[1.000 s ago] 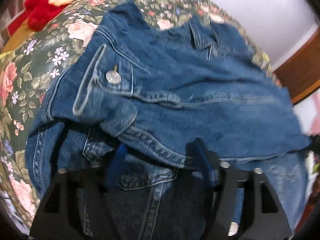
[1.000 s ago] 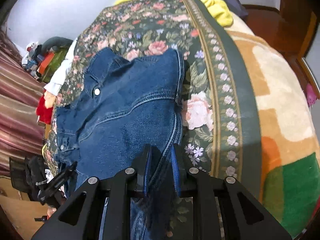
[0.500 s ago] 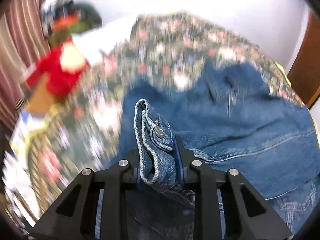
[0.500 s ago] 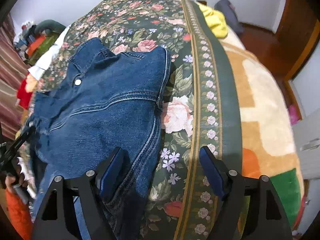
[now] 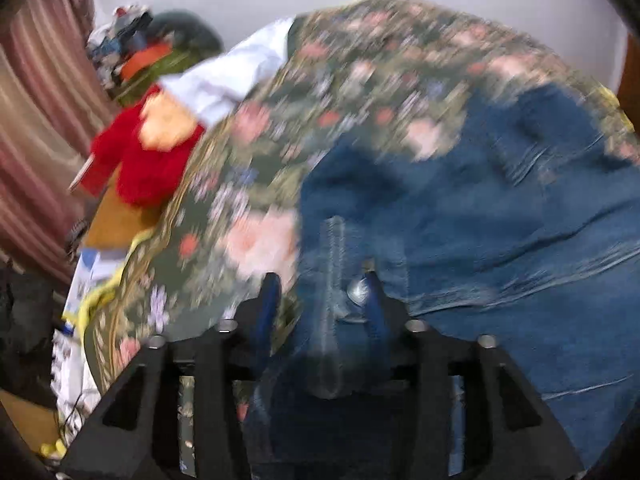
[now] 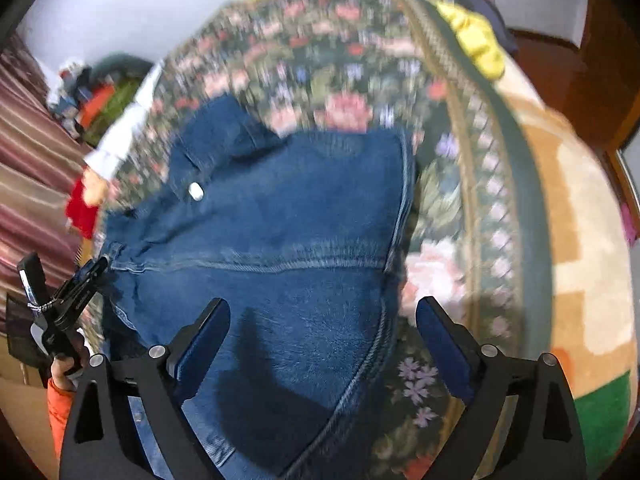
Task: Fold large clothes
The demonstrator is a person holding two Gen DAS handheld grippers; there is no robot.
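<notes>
A blue denim jacket (image 6: 288, 240) lies spread on a floral bedspread (image 6: 344, 60). In the left wrist view the jacket (image 5: 480, 220) fills the right half. My left gripper (image 5: 322, 296) has its jaws partly apart with the jacket's sleeve cuff (image 5: 336, 280) and its metal button between them; the view is blurred. In the right wrist view my left gripper (image 6: 96, 268) sits at the jacket's left edge. My right gripper (image 6: 322, 320) is open wide and empty above the jacket's lower part.
A red and yellow plush toy (image 5: 148, 152) and a white cloth (image 5: 228, 76) lie at the bed's left edge by a striped curtain (image 5: 36, 112). A beige, orange and green blanket (image 6: 576, 240) covers the bed's right side. Yellow clothing (image 6: 472, 36) lies at the far end.
My left gripper closed on the sleeve cuff half a second ago; its jaws now stand wider around it. My right gripper let go of the jacket's edge and opened wide.
</notes>
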